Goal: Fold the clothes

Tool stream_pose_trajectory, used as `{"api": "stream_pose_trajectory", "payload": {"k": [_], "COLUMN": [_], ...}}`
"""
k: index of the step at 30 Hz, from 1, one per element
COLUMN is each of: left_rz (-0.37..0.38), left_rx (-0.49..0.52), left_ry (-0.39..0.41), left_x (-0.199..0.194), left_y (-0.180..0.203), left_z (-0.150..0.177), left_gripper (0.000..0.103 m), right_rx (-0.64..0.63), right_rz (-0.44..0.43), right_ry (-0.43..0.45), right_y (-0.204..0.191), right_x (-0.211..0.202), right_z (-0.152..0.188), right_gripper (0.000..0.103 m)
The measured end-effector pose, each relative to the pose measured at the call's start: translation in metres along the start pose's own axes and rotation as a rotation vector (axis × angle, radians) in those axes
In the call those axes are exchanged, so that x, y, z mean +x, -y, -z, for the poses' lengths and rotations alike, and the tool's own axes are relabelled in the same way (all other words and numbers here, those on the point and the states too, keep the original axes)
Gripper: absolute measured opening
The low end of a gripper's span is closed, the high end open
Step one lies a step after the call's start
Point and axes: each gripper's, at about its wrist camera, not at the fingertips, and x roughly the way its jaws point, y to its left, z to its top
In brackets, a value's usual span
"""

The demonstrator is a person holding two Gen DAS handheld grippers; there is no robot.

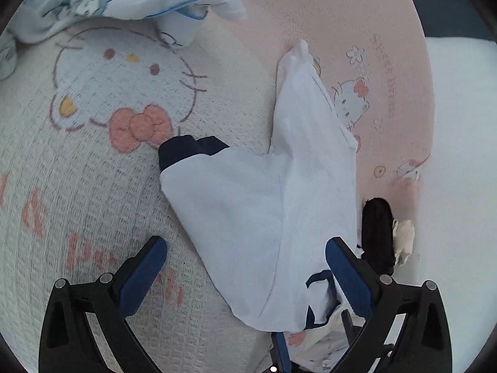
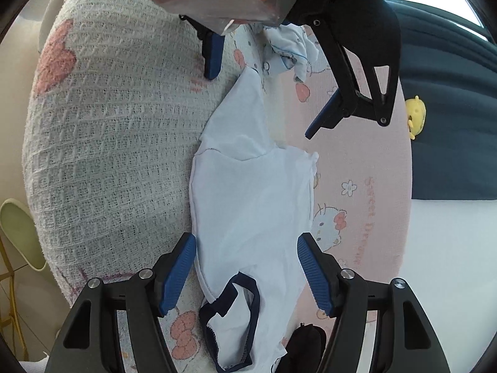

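A white shirt with navy trim (image 2: 251,205) lies on a pink cartoon-cat bedsheet (image 2: 366,168), beside a cream waffle blanket (image 2: 108,143); left gripper (image 1: 245,264) and right gripper (image 2: 247,267) both gape wide, gripping nothing.

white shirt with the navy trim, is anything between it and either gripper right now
Nothing visible. The white shirt lies flat on the blanket, and the open right gripper already straddles its collar end. The left gripper, also open, hovers over the far sleeve. The crumpled printed garment sits beyond the shirt, not in the way.

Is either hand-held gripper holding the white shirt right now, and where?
No. The left hand-held gripper and right hand-held gripper both stand open over the white shirt.
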Motion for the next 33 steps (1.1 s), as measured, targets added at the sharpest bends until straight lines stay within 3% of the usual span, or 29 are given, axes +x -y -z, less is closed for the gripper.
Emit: {"api": "stream_pose_trajectory", "payload": {"k": [3,9,13,17,20,23,24,25,29,33], "left_rz": [0.031,0.109,0.053,-0.039,-0.089,-0.062,-0.047,-0.033,-0.025,-0.032], "left_rx": [0.010,-0.071,-0.006,0.116,0.197,0.208,0.195,0.176,0.092,0.032], "left_ry": [0.006,0.055,0.055,0.057,0.057,0.061,0.064,0.073,0.119,0.145], "left_x": [0.006,0.011,0.014,0.020,0.025,0.026,0.025,0.022,0.014,0.011], "left_y": [-0.006,-0.016,-0.006,0.007,0.015,0.011,0.007,0.002,-0.020,-0.035], "left_z": [-0.009,-0.028,-0.028,-0.028,-0.026,-0.029,-0.029,-0.029,-0.025,-0.023], "left_gripper": [0.103,0.103,0.102,0.092,0.088,0.085,0.082,0.079,0.040,0.019], "right_rx": [0.026,0.087,0.091,0.089,0.119,0.129,0.130,0.125,0.133,0.135], "right_rz": [0.001,0.005,0.018,-0.001,-0.078,-0.086,-0.086,-0.074,-0.074,-0.069], "right_ry": [-0.020,-0.056,-0.059,-0.054,-0.046,-0.019,-0.009,-0.012,-0.025,-0.022], "right_y": [0.002,0.014,0.015,0.013,0.009,-0.004,-0.009,-0.012,-0.011,-0.010], "right_x": [0.012,0.034,0.041,0.044,0.047,0.046,0.046,0.046,0.048,0.050], "right_z": [-0.006,-0.020,-0.022,-0.023,-0.020,-0.016,-0.015,-0.016,-0.017,-0.018], "right_gripper": [0.067,0.067,0.067,0.066,0.038,0.012,0.006,0.006,0.006,0.006]}}
